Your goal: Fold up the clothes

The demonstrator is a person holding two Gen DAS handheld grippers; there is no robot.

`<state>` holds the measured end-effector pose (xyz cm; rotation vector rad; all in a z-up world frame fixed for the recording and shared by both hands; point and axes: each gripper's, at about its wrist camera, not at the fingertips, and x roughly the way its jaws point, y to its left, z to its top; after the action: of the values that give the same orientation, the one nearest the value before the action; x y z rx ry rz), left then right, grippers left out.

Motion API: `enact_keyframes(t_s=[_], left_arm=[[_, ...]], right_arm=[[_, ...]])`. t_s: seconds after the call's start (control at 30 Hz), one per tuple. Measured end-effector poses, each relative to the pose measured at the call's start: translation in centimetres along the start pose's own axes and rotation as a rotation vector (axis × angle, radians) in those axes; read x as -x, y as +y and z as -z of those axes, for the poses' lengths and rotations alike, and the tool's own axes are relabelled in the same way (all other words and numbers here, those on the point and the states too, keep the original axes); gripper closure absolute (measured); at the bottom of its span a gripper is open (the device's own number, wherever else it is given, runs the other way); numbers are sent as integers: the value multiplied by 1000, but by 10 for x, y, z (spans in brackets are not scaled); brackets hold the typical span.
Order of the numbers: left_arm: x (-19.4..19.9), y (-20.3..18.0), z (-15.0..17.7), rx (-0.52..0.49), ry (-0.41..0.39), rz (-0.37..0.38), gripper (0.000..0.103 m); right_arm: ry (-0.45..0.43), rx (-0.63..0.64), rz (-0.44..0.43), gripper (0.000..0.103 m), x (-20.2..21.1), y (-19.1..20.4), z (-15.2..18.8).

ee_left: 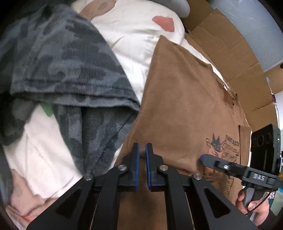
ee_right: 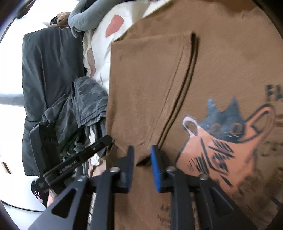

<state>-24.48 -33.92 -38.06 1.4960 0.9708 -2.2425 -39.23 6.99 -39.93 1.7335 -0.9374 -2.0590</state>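
Note:
A brown T-shirt (ee_left: 178, 106) with a cat-in-a-jug print (ee_right: 222, 134) lies flat on the bed, one side folded inward as a flap (ee_right: 146, 85). My left gripper (ee_left: 142, 154) hovers low over the shirt's near-left edge. Its blue pads are shut to a thin slit with no cloth seen in it. My right gripper (ee_right: 142, 152) is open by a small gap just above the shirt, beside the flap's dark seam. From the left wrist view its fingertip (ee_left: 201, 158) rests by the print. A crumpled grey camouflage garment (ee_left: 67, 74) lies to the shirt's left.
A white bedcover (ee_left: 134, 30) with pink and tan patches lies under the clothes. Flattened cardboard (ee_left: 230, 46) lines the far side. A dark cushion (ee_right: 49, 74) and a grey sleeve (ee_right: 84, 16) lie beyond the camouflage garment. A hand (ee_left: 254, 207) holds the right gripper's handle.

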Motion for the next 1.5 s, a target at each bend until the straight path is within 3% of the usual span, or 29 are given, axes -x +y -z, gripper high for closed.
enact_keyframes(t_s=[0.03, 0.2, 0.27, 0.3, 0.33, 0.47, 0.6, 0.67, 0.7, 0.73, 1.13, 1.3, 1.5], left_arm=[[7, -2, -1, 1, 0, -4, 96], [44, -15, -5, 0, 26, 2, 96], [64, -22, -3, -18, 19, 7, 73], [74, -30, -4, -28, 6, 5, 45], [82, -35, -4, -35, 0, 9, 29], [118, -55, -4, -63, 11, 24, 28], [153, -68, -2, -72, 29, 33, 26], [171, -76, -1, -75, 38, 40, 15], [179, -79, 0, -76, 46, 40, 8], [187, -83, 1, -77, 53, 37, 8], [281, -121, 12, -66, 38, 53, 8], [321, -132, 22, -80, 27, 41, 8], [362, -140, 34, -91, 13, 37, 8]], right_arm=[[2, 6, 8, 69, 8, 2, 1], [-12, 20, 65, 63, 61, 15, 2], [-26, 36, 93, 59, 83, 22, 2], [-28, 40, 105, 56, 93, 25, 3], [-31, 43, 116, 55, 104, 28, 3], [-38, 49, 160, 53, 147, 40, 7], [-66, 36, 190, 30, 191, 52, 12], [-75, 22, 209, 19, 212, 57, 15], [-78, 8, 219, 7, 224, 59, 17], [-85, 2, 228, 0, 235, 61, 19], [-190, -81, 283, 0, 385, 92, 57], [-249, -65, 333, 0, 451, 112, 73], [-301, -45, 336, 0, 517, 136, 95]])
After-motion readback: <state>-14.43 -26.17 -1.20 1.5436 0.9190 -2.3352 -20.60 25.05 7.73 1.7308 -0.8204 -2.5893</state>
